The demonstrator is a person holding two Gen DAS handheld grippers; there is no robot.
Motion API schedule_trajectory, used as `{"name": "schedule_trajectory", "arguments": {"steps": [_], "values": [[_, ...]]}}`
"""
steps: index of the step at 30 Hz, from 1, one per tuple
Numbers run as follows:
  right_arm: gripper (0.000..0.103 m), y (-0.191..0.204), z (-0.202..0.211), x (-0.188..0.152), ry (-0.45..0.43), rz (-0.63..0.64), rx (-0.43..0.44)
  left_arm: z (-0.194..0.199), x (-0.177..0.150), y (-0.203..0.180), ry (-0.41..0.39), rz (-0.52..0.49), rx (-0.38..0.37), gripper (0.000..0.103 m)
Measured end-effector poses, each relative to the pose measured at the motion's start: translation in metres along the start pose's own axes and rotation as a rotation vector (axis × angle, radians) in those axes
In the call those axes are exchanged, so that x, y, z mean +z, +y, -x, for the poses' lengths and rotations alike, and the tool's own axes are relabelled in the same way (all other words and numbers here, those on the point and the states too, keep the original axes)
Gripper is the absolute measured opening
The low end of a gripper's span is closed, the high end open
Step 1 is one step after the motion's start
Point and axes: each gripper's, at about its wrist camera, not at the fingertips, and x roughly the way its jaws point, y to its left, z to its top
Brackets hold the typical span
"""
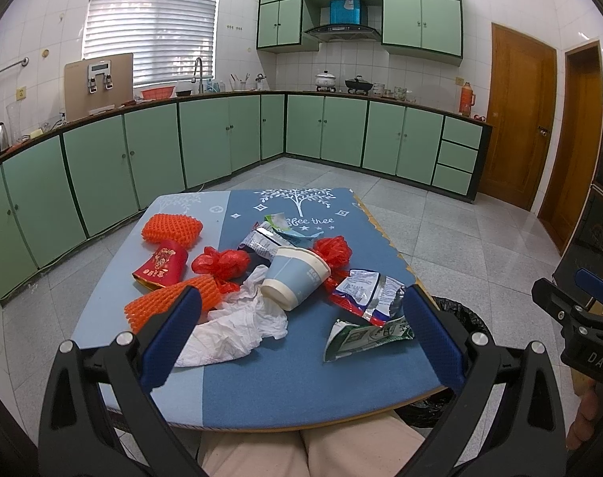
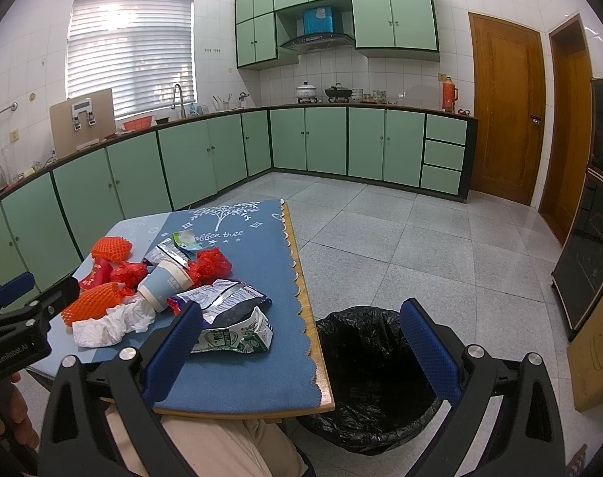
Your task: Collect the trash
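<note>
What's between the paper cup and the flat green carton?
A crumpled snack wrapper lies between paper cup and green carton, shown in the left wrist view.

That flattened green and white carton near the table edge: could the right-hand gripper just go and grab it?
Probably yes. The right gripper is open and empty, and the carton lies at the near right of the pile on the table, beside the gripper's left finger. Nothing lies over it, though a crumpled snack wrapper touches its far side.

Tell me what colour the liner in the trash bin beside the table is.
Black. The bin liner shows best in the right wrist view, beside the table.
</note>
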Motion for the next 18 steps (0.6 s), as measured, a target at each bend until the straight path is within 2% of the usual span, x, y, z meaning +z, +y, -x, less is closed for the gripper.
{"name": "schedule_trajectory", "arguments": {"steps": [18], "values": [[0.097, 0.002, -0.0057, -0.0001, 0.007, 0.002, 0.005, -0.0072, -0.0012, 0.0099, 0.009, 0.008, 0.014, 0.098]]}}
